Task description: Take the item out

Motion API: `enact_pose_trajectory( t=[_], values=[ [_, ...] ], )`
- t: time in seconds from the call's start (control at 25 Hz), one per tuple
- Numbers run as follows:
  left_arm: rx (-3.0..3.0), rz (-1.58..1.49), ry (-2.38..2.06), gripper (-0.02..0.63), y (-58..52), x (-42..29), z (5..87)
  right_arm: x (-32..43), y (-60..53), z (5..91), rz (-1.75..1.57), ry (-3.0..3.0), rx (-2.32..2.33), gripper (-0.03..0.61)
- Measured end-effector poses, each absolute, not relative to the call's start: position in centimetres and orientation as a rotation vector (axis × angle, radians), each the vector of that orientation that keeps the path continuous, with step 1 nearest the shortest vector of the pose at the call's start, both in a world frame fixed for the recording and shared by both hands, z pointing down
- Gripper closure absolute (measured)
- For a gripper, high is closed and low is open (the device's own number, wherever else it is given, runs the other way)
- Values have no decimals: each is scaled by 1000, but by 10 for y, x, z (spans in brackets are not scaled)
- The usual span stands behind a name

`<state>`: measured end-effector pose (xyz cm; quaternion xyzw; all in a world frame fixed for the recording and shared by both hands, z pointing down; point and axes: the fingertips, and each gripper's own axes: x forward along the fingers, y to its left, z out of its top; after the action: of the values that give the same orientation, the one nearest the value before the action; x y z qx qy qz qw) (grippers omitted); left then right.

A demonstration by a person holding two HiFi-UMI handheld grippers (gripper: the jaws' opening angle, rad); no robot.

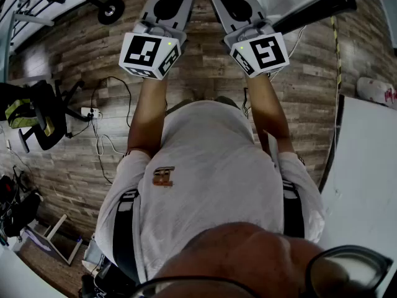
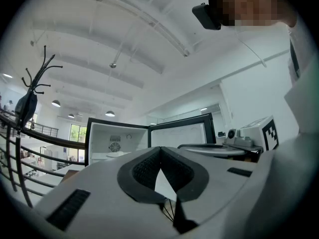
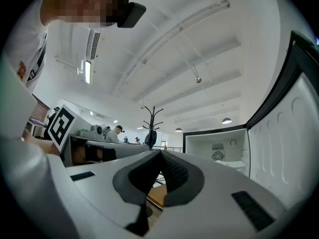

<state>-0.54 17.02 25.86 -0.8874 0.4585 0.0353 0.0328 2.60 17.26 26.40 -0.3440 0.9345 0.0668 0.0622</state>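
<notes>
Wood-plank floor (image 1: pixel 74 54) fills most of the head view. The person's white shirt (image 1: pixel 211 179) sits centre frame, both forearms stretched forward.

Fridge (image 2: pixel 117 136) is straight ahead of both grippers with its door (image 2: pixel 182 133) swung wide open on the fridge's right side. The inside is white, with a round fan (image 2: pixel 114 146) on the back wall and a pale shelf (image 2: pixel 107 156) under the fan. A strip of brown tabletop (image 3: pixel 154 195) shows below the fridge, on the near side.

Coat rack (image 3: pixel 152 121) stands to the left of the fridge, further back, with something dark hanging on it.

Left gripper (image 2: pixel 160 151) is aimed at the fridge and well short of it. Its fingers (image 2: pixel 144 171) are together, pads meeting at the tips.

Right gripper (image 3: pixel 160 154) is also aimed at the fridge and is the one nearer the open door, which runs up the right edge of its view. Its fingers (image 3: pixel 177 176) are together too, tips touching.

In the head view the two grippers sit side by side, apart from each other, marker cubes (image 1: pixel 149 53) facing the camera.

Item – can't tell where it is. The fridge interior is too small and washed out in both gripper views to make out what lies on the shelf.
</notes>
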Motion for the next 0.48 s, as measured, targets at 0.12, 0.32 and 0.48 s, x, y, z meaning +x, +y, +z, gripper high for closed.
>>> enact_pose_trajectory(
  t=[0.12, 0.32, 0.48],
  values=[
    [-2730, 107, 1412, 595, 164, -6, 259, 26, 166, 266, 200, 2828, -1039, 546],
    [-2732, 111, 1422, 595, 157, -4, 261, 28, 159, 265, 197, 2829, -1035, 546],
    [-2729, 118, 1440, 595, 151, 2, 259, 36, 153, 261, 205, 2832, -1039, 546]
  ],
)
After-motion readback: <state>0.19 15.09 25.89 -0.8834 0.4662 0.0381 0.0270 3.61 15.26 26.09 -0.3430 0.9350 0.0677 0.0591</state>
